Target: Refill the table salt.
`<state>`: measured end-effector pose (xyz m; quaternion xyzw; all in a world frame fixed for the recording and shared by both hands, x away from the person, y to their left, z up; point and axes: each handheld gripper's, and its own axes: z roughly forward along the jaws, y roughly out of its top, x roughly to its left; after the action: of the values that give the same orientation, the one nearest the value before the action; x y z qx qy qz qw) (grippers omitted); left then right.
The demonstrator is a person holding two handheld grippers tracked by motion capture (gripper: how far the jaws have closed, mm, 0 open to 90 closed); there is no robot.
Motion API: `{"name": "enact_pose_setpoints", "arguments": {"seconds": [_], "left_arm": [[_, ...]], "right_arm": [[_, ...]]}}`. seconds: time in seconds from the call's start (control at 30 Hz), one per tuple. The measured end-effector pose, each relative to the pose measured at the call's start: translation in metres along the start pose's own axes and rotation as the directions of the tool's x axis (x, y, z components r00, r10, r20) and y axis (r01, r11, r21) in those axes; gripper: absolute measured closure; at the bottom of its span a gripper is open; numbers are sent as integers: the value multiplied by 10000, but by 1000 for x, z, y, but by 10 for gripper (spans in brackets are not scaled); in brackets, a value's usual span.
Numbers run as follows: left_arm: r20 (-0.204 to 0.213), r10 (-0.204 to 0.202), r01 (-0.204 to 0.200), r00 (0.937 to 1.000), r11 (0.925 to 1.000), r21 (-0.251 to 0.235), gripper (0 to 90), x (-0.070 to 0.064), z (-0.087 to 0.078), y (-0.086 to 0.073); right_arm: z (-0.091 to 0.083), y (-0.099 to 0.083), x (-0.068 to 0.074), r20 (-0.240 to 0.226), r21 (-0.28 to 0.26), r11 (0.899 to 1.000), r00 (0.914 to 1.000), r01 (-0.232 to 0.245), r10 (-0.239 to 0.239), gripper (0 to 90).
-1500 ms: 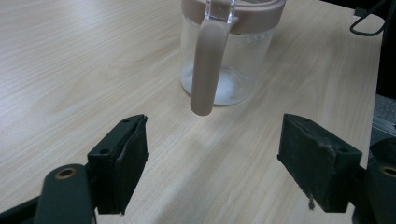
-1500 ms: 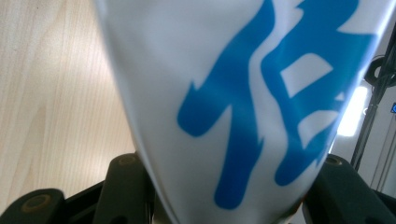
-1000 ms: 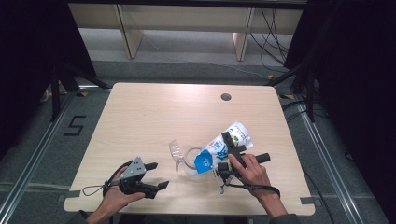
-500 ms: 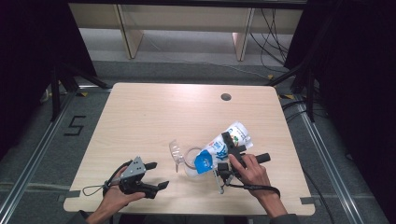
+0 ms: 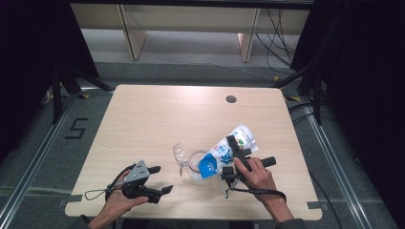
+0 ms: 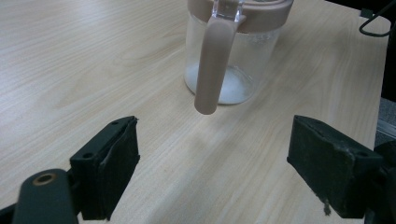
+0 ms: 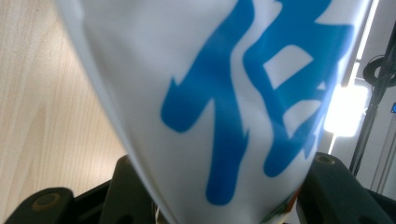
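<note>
So the right tongs (image 5: 232, 157) are clamping a white pouch with blue lettering (image 5: 229, 148), holding it tipped with its lower end leaning down over the mouth of a clear jar (image 5: 197, 164) sitting near the middle of the tabletop (image 5: 143, 114), a bit toward the near edge. I'm guessing that tilt is there so whatever's inside is pouring into the jar, and in the left gripper view there's a thin layer of something white lying at the bottom of it (image 6: 231, 88). The jar's clear lid (image 5: 180, 155) is sticking up at its left side, flipped out of the way. The jar's pinkish handle (image 6: 212, 65) is pointing straight at the left tongs (image 6: 215, 172), which are hanging wide open and holding nothing, near the jar but not touching it. Looks like that hand is just waiting in the near left corner, maybe to steady the jar.
</note>
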<state>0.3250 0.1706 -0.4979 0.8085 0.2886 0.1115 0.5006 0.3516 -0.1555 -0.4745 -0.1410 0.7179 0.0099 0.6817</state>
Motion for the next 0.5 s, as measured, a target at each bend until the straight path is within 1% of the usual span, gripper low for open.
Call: {"name": "enact_pose_setpoints", "arguments": {"seconds": [0.03,0.07,0.1,0.13,0.17,0.2,0.23,0.27,0.3,0.33,0.37,0.43,0.47,0.5], "left_arm": [[0,0,0,10000,10000,-1,157,0,0,0],[-3,-2,2,10000,10000,-2,158,0,0,0],[-5,1,-1,10000,10000,-1,158,0,0,0],[-7,2,-2,10000,10000,0,158,0,0,0],[-8,4,-4,10000,10000,1,158,0,0,0],[-11,10,-10,10000,10000,0,158,0,0,0],[-29,35,-34,10000,10000,19,158,0,0,0],[-14,20,-20,10000,10000,6,158,0,0,0],[-4,9,-9,10000,10000,4,158,0,0,0],[0,0,0,10000,10000,4,158,0,0,0],[4,2,-2,10000,10000,3,158,0,0,0],[4,1,-1,10000,10000,2,158,0,0,0],[4,10,-10,10000,10000,6,158,0,0,0],[2,6,-6,10000,10000,6,157,0,0,0]], "right_arm": [[1,0,1,68,-77,10000,10000,-30,31,550],[0,1,-1,-76,26,9999,9999,103,-103,550],[1,1,-1,79,-118,9998,9998,185,-185,551],[1,1,0,84,-134,9999,10000,55,-54,552],[1,1,2,-11,-96,9999,10000,-74,74,554],[1,1,1,-131,-23,10000,9999,17,-17,556],[1,1,1,-8,-127,9999,10000,37,-37,556],[1,1,0,37,-112,9999,10000,40,-40,557],[1,1,-1,14,-138,9998,9999,159,-159,557],[0,1,-1,-74,-4,9999,9999,145,-145,557],[1,1,-1,-9,-95,9998,9999,151,-151,558],[1,1,-1,-56,-84,9998,9998,165,-165,558],[2,1,-1,64,-186,9997,9999,138,-137,558],[2,1,-1,25,-156,9998,9999,112,-111,559]]}}
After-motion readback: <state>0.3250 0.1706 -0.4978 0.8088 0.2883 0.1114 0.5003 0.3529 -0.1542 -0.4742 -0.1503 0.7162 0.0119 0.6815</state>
